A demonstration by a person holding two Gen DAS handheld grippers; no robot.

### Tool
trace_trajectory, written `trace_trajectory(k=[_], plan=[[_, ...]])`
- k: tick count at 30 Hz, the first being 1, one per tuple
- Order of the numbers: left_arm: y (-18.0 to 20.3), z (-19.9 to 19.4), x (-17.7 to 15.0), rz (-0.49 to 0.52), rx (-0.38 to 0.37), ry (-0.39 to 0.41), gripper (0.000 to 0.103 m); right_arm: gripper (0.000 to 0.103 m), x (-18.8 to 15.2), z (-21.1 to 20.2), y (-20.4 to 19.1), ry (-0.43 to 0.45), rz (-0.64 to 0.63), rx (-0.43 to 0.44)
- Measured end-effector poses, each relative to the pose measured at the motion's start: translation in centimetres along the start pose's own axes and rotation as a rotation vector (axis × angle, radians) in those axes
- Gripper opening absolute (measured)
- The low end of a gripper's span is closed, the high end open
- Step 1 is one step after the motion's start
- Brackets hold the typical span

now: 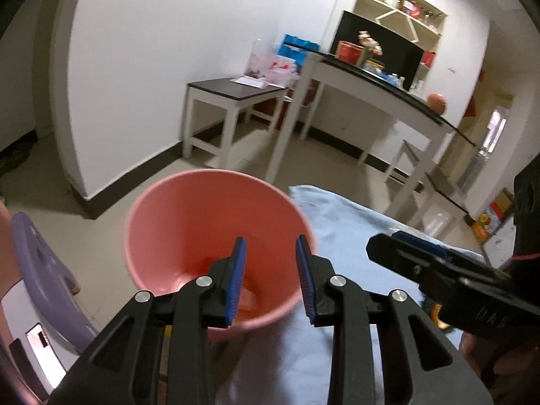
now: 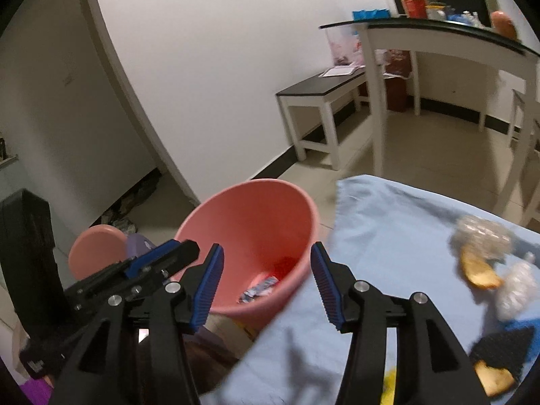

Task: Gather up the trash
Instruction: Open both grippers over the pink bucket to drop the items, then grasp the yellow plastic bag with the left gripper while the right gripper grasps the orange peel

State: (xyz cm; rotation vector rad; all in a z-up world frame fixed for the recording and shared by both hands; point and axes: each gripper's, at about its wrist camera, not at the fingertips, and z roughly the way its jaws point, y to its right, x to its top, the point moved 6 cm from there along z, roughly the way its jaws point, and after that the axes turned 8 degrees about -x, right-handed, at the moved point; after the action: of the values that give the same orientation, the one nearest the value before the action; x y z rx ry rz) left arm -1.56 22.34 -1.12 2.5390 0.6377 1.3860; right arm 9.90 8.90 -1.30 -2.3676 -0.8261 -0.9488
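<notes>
A salmon-pink bucket [image 2: 256, 233] stands at the left edge of a counter covered in a pale blue cloth [image 2: 388, 236]. Inside the bucket lies a wrapper [image 2: 260, 288] printed in white, blue and red. Both tools are black with ribbed royal-blue pads: the left tool [image 1: 270, 280] and the right tool [image 2: 266, 287]. On the cloth's right side lie clear, silvery crumpled plastic [image 2: 482, 236], a golden-orange peel [image 2: 479, 270], and a black piece [image 2: 499, 351] by the right edge. A lilac plastic chair [image 1: 44, 263] sits left of the bucket. The floor is beige tile; the walls are white with a black baseboard.
</notes>
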Motion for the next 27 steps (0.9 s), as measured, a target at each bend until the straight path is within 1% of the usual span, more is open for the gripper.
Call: trace_trajectory(k=[2, 3, 7, 10, 15, 18, 23, 26, 27], plan=[[1.4, 0.2, -0.4, 0.01, -0.032, -0.02, 0.03, 0.053, -0.5, -1.6, 1.4, 0.019, 0.006, -0.034], [2.5, 0.2, -0.7, 0.028, -0.06, -0.032, 0.03, 0.053, -0.8, -2.4, 2.1, 0.026, 0.007, -0.053], [5.6, 0.5, -1.8, 0.076, -0.119, -0.056, 0.03, 0.053, -2.3, -5.5, 5.5, 0.052, 0.017, -0.138], [8.0, 1.0, -2.8, 0.103, -0.191, -0.089, 0.03, 0.053, -3.6, -8.0, 8.5, 0.068, 0.038, -0.199], [11.6, 1.9, -5.5, 0.177, -0.285, -0.156, 0.03, 0.053, -5.9, -11.0, 13.2, 0.078, 0.084, -0.278], [13.2, 2.8, -7.1, 0.212, -0.299, -0.21, 0.03, 0.053, -7.5, -11.8, 15.8, 0.066, 0.127, -0.299], [15.2, 4.3, -10.2, 0.269, -0.313, -0.292, 0.03, 0.053, -9.2, -11.8, 17.9, 0.034, 0.158, -0.307], [15.9, 5.3, -11.7, 0.316, -0.292, -0.324, 0.03, 0.052, -10.1, -11.2, 18.5, 0.013, 0.155, -0.302], [16.0, 5.9, -12.2, 0.329, -0.272, -0.339, 0.03, 0.052, -10.4, -11.0, 18.4, 0.007, 0.154, -0.3]])
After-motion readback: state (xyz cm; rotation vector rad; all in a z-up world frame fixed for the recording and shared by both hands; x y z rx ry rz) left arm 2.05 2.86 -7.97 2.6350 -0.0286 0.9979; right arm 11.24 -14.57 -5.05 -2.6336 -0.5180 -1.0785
